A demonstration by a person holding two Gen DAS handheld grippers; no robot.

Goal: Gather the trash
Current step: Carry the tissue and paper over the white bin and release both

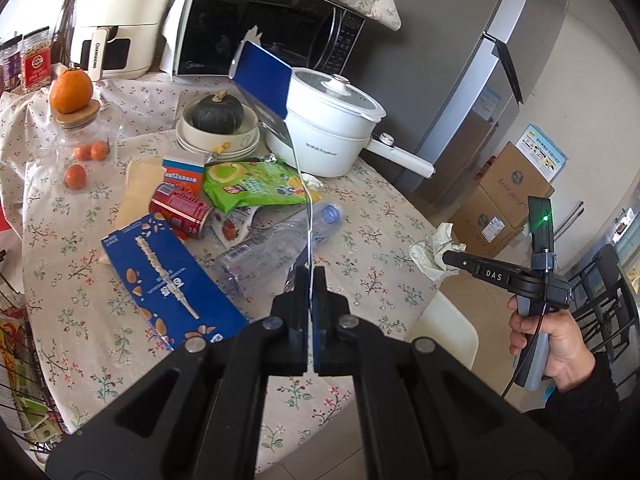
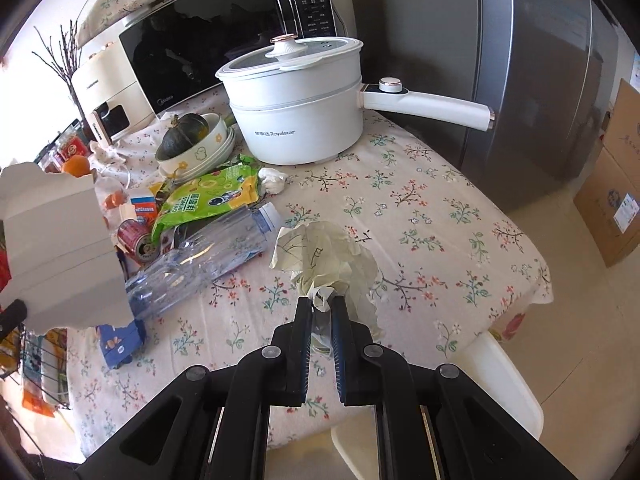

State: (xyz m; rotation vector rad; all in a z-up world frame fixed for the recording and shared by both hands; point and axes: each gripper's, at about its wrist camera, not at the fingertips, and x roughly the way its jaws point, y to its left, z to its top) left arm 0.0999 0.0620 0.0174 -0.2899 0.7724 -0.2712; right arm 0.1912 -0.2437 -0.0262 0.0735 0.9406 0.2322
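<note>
In the left wrist view my left gripper (image 1: 310,276) is shut on the bottom edge of a flattened blue carton (image 1: 264,80), which stands up edge-on above the table. Its pale inner side (image 2: 60,248) fills the left of the right wrist view. My right gripper (image 2: 322,300) is shut on a crumpled sheet of paper (image 2: 324,256), lifted above the tablecloth near the table's right edge. In the left wrist view, the same right gripper (image 1: 448,258) and paper (image 1: 432,248) are at right, with a person's hand on the handle. A clear plastic bottle (image 2: 200,264), a red can (image 2: 134,238) and a green snack bag (image 2: 204,196) lie on the table.
A white electric pot (image 2: 296,120) with a long handle, a microwave (image 2: 208,44), bowls holding a dark squash (image 2: 180,138), an air fryer (image 1: 120,20) and a blue snack box (image 1: 168,280) share the floral tablecloth (image 2: 420,216). A small white tissue (image 2: 274,180) lies by the pot. Fridge and cardboard boxes (image 1: 508,196) stand right.
</note>
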